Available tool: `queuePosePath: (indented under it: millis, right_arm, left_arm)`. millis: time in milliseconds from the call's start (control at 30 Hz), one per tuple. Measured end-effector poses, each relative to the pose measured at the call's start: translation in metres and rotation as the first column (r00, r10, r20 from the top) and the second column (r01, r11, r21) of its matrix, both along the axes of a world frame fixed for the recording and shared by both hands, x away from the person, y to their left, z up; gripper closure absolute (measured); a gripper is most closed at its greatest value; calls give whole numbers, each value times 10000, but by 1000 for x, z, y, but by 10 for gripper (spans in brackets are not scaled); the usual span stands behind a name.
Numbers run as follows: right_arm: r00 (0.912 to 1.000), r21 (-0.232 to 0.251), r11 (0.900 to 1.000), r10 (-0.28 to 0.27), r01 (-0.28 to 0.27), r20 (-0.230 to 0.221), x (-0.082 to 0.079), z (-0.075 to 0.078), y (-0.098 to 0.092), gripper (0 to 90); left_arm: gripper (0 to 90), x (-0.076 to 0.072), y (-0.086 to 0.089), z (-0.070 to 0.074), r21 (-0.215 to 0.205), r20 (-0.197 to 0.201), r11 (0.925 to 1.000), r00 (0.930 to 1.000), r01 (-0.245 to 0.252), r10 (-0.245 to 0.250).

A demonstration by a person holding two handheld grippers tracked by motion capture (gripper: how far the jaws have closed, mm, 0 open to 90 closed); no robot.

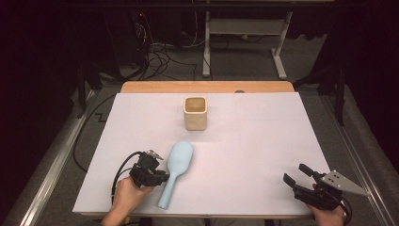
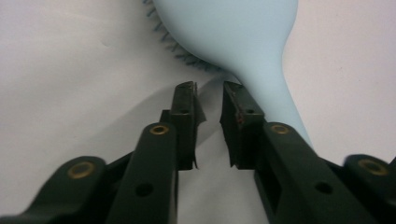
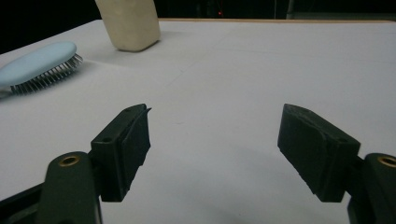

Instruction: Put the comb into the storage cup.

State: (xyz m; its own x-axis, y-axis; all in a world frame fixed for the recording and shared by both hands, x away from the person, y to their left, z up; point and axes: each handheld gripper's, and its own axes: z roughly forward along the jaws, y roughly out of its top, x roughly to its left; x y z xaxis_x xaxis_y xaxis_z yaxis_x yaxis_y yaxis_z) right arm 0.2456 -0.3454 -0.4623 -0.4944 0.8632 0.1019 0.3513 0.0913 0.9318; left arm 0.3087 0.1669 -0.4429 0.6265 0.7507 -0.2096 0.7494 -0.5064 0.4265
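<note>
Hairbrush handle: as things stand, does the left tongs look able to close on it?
Probably yes. The left tongs sits right beside the light blue hairbrush, jaws slightly apart with nothing between them, and the handle lies just off one jaw. Nothing blocks it; a small sideways shift looks needed.

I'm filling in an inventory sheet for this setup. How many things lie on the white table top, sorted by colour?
Light blue: 1, the hairbrush, lying bristles down
Cream: 1, the square cup, standing upright
Total: 2
</note>
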Motion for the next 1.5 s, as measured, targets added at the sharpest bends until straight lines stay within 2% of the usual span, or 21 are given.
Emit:
queuePosePath:
  millis: [200,400,567,667,867,967,1100,1233,1400,1500]
  right_arm:
    - [10000,-10,10000,0,0,-8,0,0,0,260]
    - [10000,-26,10000,-3,3,-10,0,0,0,260]
    - [10000,-41,10000,-1,1,5,0,0,0,261]
    - [10000,-49,10000,10,-9,11,0,0,1,261]
    - [10000,-47,10000,17,-17,14,0,0,1,261]
    - [10000,-48,10000,13,-12,12,0,0,1,261]
    - [10000,-65,10000,23,-23,-22,0,0,1,261]
    - [10000,-66,10000,19,-19,3,0,0,1,261]
    - [10000,-83,10000,27,-27,9,0,0,1,261]
    - [10000,-102,9999,35,-36,-19,0,0,1,261]
  left_arm:
    - [567,-3,7,10,-667,167,9974,9994,-278,290]
    - [481,-7,-2,17,-819,291,9966,9995,-108,132]
    - [424,-6,-14,14,-519,100,9986,9999,-50,56]
    - [382,-7,-20,12,-326,-15,9992,9998,-212,211]
    - [376,-5,-28,2,122,-351,9997,9992,-197,201]
    - [387,-5,-32,-2,301,-375,9994,9991,-177,188]
    - [444,-4,-35,-3,476,-175,9986,9995,-240,249]
    - [490,-3,-39,-3,830,2,9962,9997,-254,254]
    - [508,-3,-45,-2,1346,109,9908,9998,-154,141]
    - [555,-3,-46,-2,1557,230,9876,9996,-187,153]
